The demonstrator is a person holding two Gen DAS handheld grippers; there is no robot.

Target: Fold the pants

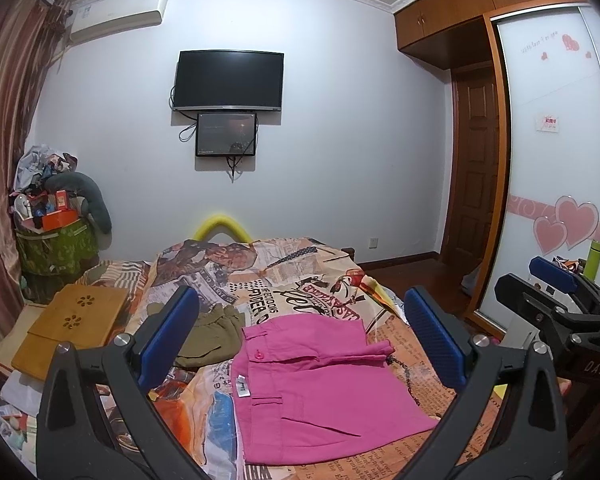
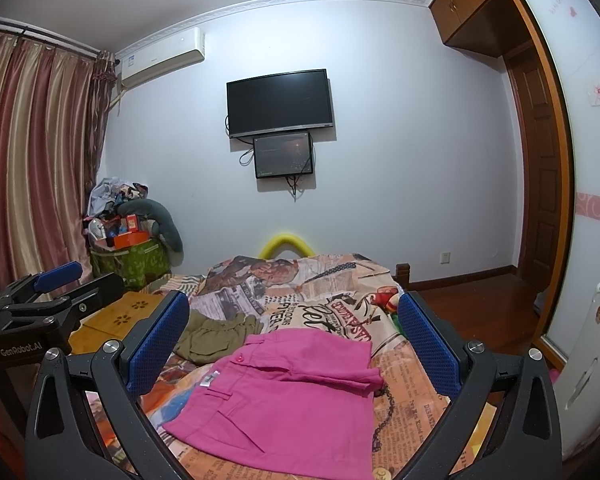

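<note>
The pink pants [image 1: 316, 384] lie folded into a compact rectangle on the patterned bedspread [image 1: 300, 280], waistband button toward the left; they also show in the right wrist view [image 2: 284, 396]. My left gripper [image 1: 300, 336] is open and empty, held above the pants with its blue pads [image 1: 172, 332] wide apart. My right gripper [image 2: 292, 340] is also open and empty above the pants, and its side shows at the right of the left wrist view [image 1: 556, 292]. Neither touches the cloth.
Olive-green folded pants [image 1: 212, 332] lie just left of the pink ones. A wooden lap tray [image 1: 72, 324] sits at the bed's left side. A green basket of clutter [image 1: 56, 244] stands by the curtain. A wardrobe with sliding doors [image 1: 556, 160] is on the right.
</note>
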